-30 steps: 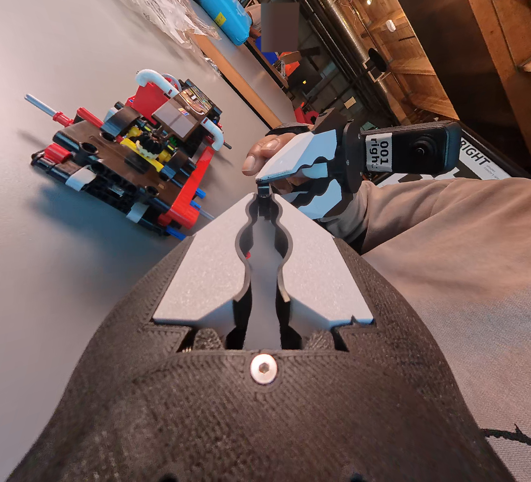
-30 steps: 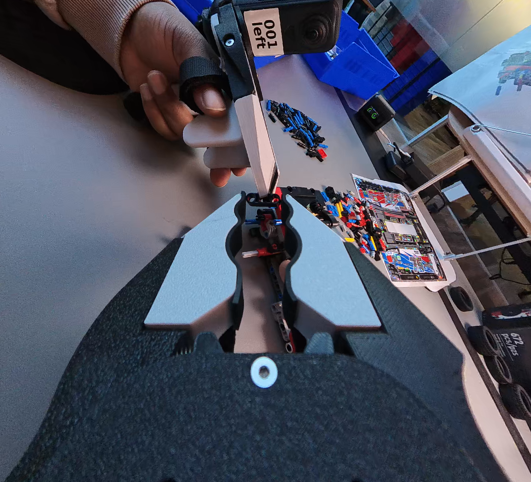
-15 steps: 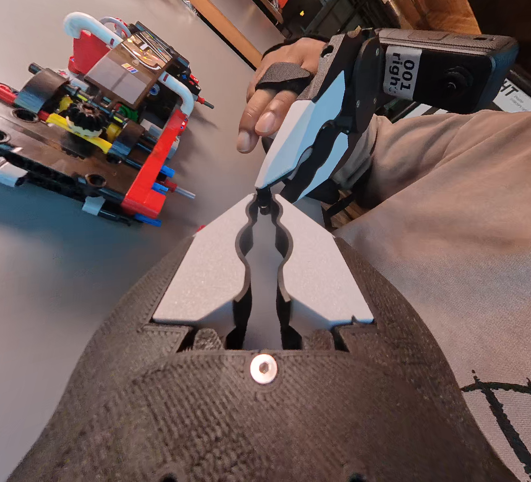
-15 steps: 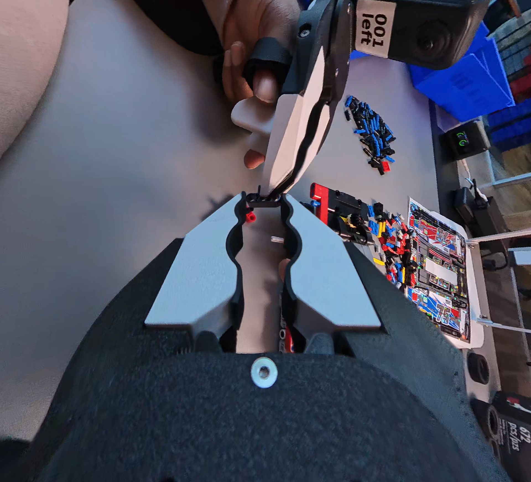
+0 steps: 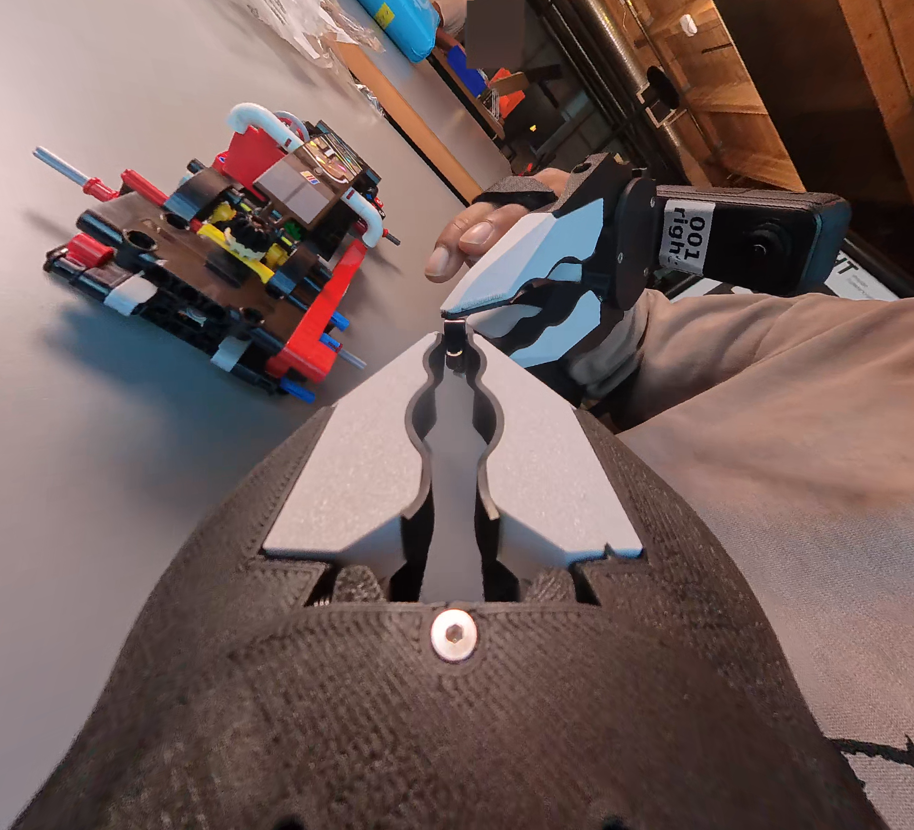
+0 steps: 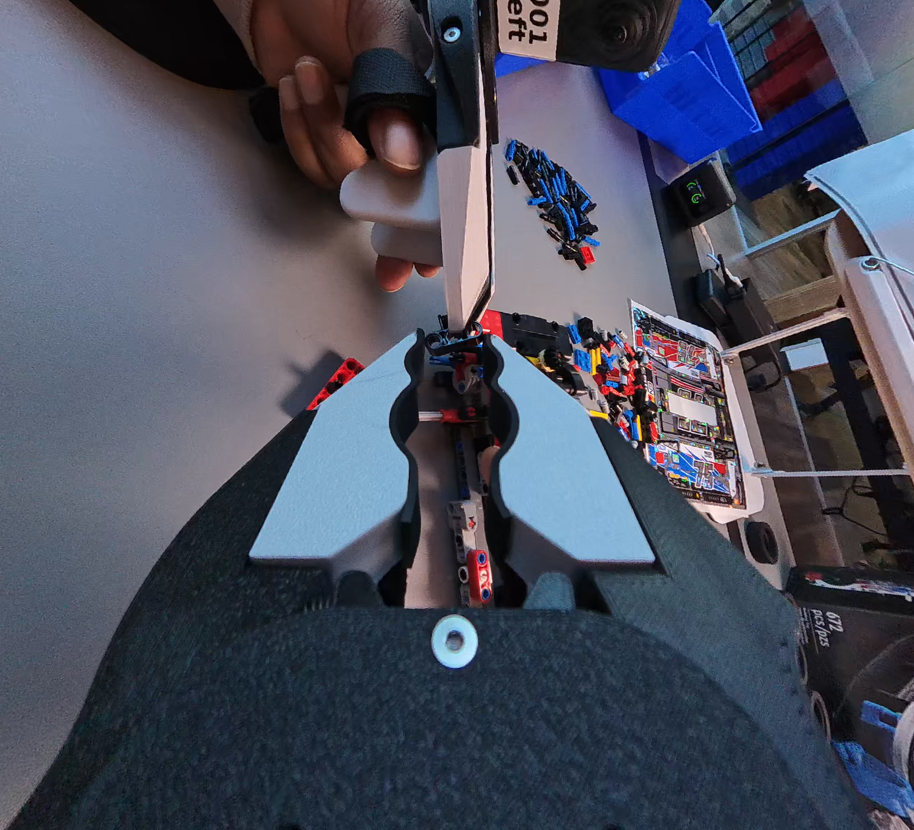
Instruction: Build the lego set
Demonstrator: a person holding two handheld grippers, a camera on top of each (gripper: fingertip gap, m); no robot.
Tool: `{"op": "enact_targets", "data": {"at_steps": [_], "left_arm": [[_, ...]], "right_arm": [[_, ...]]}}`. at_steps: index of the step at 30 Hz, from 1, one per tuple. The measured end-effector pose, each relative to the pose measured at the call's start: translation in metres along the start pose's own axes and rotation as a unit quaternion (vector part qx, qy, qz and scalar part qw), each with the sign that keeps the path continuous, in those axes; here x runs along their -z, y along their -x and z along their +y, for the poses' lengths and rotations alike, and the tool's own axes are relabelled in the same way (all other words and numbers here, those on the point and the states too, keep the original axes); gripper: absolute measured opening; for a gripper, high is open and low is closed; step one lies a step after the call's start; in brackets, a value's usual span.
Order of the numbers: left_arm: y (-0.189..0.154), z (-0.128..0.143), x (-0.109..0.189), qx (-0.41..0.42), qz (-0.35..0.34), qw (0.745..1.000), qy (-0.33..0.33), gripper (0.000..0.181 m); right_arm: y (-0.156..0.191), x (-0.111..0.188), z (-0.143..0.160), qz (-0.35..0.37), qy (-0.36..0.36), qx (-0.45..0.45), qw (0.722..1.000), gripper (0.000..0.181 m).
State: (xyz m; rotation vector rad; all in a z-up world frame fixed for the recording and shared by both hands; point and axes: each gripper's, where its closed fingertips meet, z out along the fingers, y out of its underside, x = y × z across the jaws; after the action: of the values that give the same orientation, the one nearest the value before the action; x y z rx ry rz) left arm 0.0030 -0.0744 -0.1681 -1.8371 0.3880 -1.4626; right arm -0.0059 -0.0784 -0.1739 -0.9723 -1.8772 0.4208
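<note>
Red, black, yellow and white lego model [image 5: 232, 252] on grey table [image 5: 99, 64]; blue-and-black pin pile [image 6: 554, 193].

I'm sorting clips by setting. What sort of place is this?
Probably a workshop or lab in a warehouse-like building. A grey worktable holds sorted piles of toy bricks, blue storage bins stand beside it, and exposed ducts run along wooden walls.

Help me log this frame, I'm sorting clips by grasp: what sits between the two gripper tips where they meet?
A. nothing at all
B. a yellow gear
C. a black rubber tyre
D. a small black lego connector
D: the small black lego connector spans the tips of the right gripper, and the left gripper closes on it from above.
</note>
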Motion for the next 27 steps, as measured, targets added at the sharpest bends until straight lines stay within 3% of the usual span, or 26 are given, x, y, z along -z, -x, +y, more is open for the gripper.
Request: {"op": "enact_targets", "data": {"at_steps": [17, 27], "left_arm": [[-0.008, 0.01, -0.003, -0.008, 0.017, 0.999, 0.029, 0.006], [-0.004, 0.002, 0.001, 0.022, 0.017, 1.0, 0.004, 0.006]], "right_arm": [[0.012, 0.007, -0.003, -0.064, -0.005, 0.001, 0.998, 0.02], [0.004, 0.003, -0.003, -0.006, -0.006, -0.018, 1.0, 0.019]]}}
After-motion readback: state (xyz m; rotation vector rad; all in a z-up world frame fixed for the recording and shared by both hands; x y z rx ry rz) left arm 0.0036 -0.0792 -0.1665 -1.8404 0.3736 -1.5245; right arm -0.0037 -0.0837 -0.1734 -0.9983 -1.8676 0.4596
